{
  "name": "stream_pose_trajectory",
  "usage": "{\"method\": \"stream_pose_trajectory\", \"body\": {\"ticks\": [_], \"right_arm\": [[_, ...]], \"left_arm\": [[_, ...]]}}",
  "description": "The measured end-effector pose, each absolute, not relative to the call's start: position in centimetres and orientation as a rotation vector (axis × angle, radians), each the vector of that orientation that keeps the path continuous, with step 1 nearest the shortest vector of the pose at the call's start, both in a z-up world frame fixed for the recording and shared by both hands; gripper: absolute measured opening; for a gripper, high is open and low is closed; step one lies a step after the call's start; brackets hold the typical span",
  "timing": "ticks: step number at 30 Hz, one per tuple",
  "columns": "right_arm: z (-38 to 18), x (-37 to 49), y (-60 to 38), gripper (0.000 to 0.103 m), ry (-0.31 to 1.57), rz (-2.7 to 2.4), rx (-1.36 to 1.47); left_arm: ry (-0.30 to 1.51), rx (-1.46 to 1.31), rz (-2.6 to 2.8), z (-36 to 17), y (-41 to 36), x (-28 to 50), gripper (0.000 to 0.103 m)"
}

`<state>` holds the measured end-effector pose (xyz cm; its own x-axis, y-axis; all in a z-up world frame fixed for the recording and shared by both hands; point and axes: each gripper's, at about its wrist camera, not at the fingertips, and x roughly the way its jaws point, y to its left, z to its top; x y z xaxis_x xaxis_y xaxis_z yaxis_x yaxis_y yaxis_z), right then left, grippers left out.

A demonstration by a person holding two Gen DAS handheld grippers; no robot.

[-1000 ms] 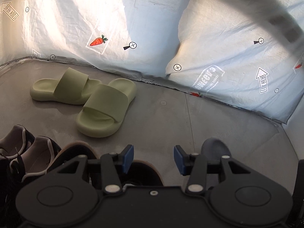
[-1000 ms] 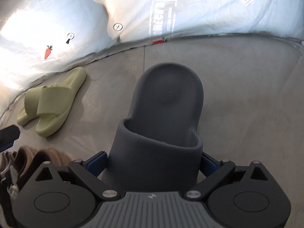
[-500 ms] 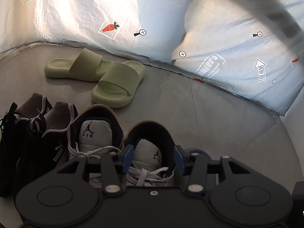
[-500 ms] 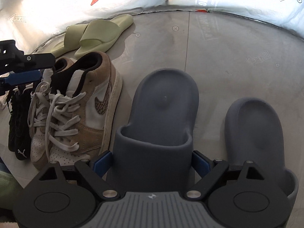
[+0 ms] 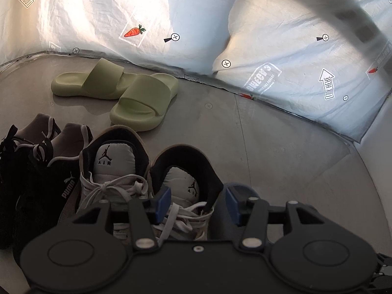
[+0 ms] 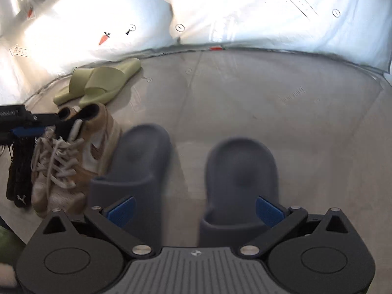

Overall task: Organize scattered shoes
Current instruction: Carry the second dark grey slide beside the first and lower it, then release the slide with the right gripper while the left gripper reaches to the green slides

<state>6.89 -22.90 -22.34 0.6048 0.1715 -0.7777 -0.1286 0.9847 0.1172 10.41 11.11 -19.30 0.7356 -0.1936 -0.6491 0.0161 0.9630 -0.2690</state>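
Two dark grey slides lie side by side on the grey floor in the right wrist view, the left one [image 6: 137,171] and the right one [image 6: 241,171]. My right gripper [image 6: 194,210] is open and empty, its blue pads straddling the gap between them. A tan and white sneaker pair [image 6: 73,161] and a black sneaker pair [image 6: 18,178] stand left of the slides. In the left wrist view my left gripper [image 5: 196,204] is open and empty over the right tan sneaker [image 5: 186,181]. Two green slides [image 5: 137,98] lie by the back wall.
A white printed sheet [image 5: 171,12] forms the back and side walls around the grey floor [image 5: 281,152]. My left gripper's finger [image 6: 27,128] shows at the left edge of the right wrist view. The shoes stand in a row along the near left.
My right gripper has let go of the left grey slide, opened wide and shifted right between the two slides. My left gripper has pulled back slightly over the tan sneakers.
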Motion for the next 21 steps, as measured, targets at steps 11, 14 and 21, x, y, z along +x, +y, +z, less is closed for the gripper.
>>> {"method": "stream_pose_trajectory", "body": {"ticks": [11,14,21], "right_arm": [[-26.2,6.9,-22.3,0.099,0.961,0.234,0.0],[-25.9,7.5,-21.0,0.099,0.98,0.251,-0.008],[-25.4,8.7,-20.1,0.099,1.01,0.225,0.013]], "left_arm": [[0.753,-0.219,-0.145,-19.4,9.8,10.4,0.05],[0.745,-0.214,-0.137,-19.3,9.9,10.0,0.05],[0.735,-0.247,-0.082,-19.2,11.7,9.3,0.05]]}}
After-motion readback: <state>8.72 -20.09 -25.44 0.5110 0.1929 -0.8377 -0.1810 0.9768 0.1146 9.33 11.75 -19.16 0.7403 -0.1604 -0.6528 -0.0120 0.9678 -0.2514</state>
